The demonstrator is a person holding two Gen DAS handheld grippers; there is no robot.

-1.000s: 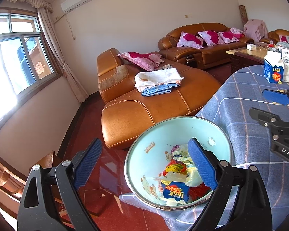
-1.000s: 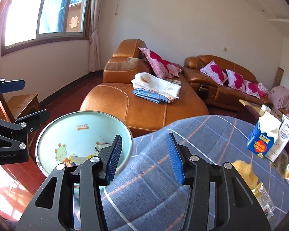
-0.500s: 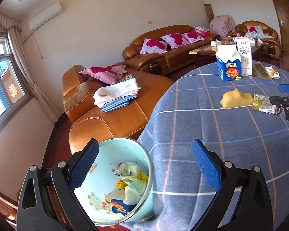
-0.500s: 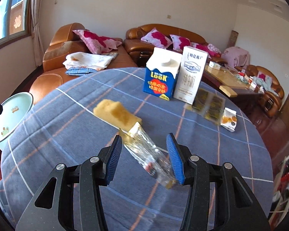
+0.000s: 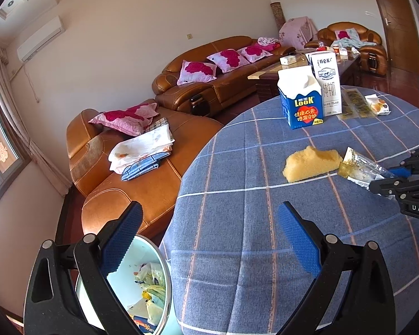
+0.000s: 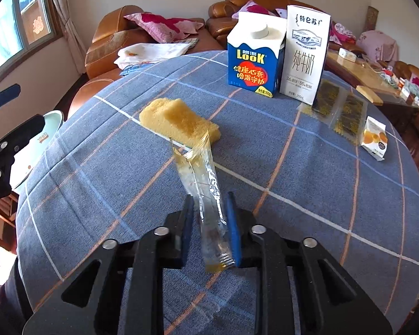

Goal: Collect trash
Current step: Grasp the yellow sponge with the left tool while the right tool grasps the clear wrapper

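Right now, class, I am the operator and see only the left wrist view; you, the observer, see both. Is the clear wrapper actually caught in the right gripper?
Observer: Yes. The right gripper has just been closing, and its pads pinch the clear wrapper near one end.
Operator: Is the blue carton capped?
Observer: Yes, a white round cap sits on the blue carton.

A glossy clear plastic wrapper [image 6: 206,192] lies on matt blue checked cloth [image 6: 293,195] beside a porous yellow sponge [image 6: 178,121] and printed paper cartons [image 6: 254,55].
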